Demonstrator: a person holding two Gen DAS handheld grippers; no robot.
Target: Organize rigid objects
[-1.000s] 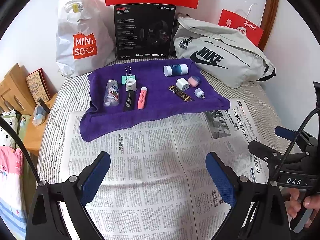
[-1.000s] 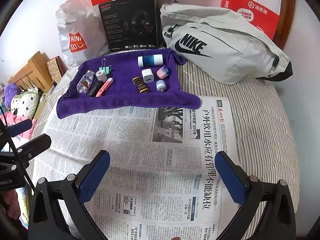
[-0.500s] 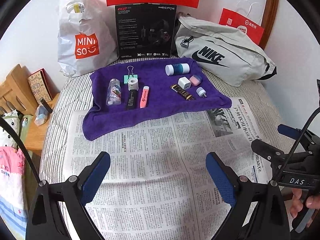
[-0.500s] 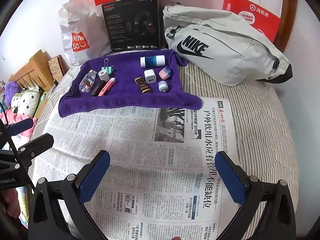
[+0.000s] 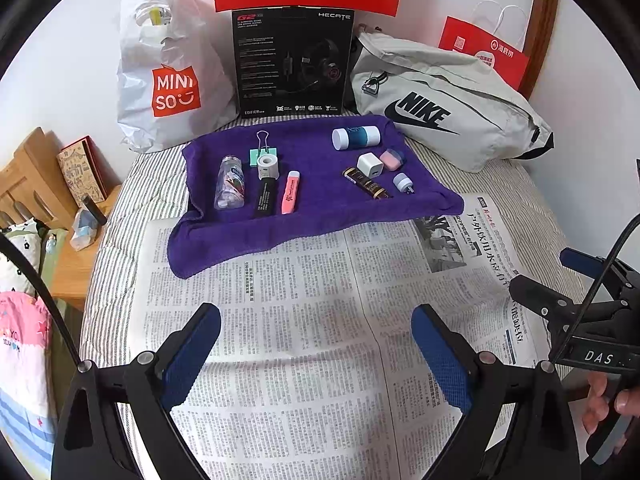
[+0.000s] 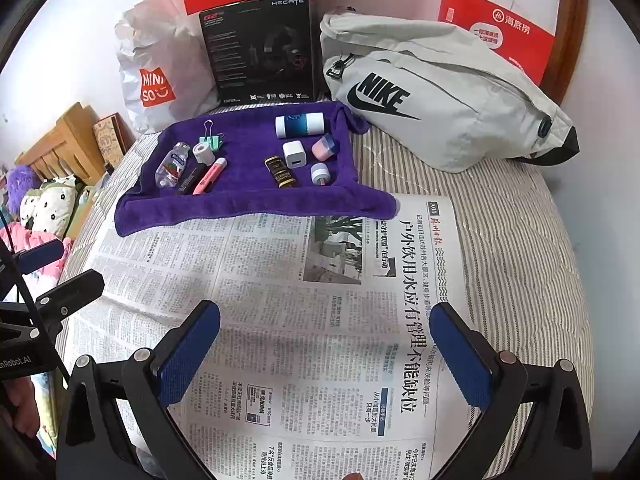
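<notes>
Lying on a purple towel (image 5: 320,216) are small items: bottle (image 5: 230,182), pink marker (image 5: 291,192), white charger (image 5: 369,165). Behind stand a MINISO bag (image 5: 172,72), HECATE box (image 5: 294,60) and NIKE bag (image 5: 448,108). Newspaper (image 5: 304,320) covers the striped bed (image 6: 520,240). Left gripper (image 5: 316,344) and right gripper (image 6: 326,348) hover wide apart, empty.

Purple towel (image 5: 320,216), upper centre of frame, holds all items. Left group: clear bottle (image 5: 229,182), green binder clip (image 5: 259,152), white tape roll (image 5: 268,165), black tube (image 5: 265,199), pink highlighter (image 5: 291,192). Right group: white-teal cylinder (image 5: 355,138), white charger (image 5: 369,165), pink case (image 5: 391,159), brown-gold tube (image 5: 367,183), small lilac cap (image 5: 402,181). All lying flat, w/ small gaps.
</notes>
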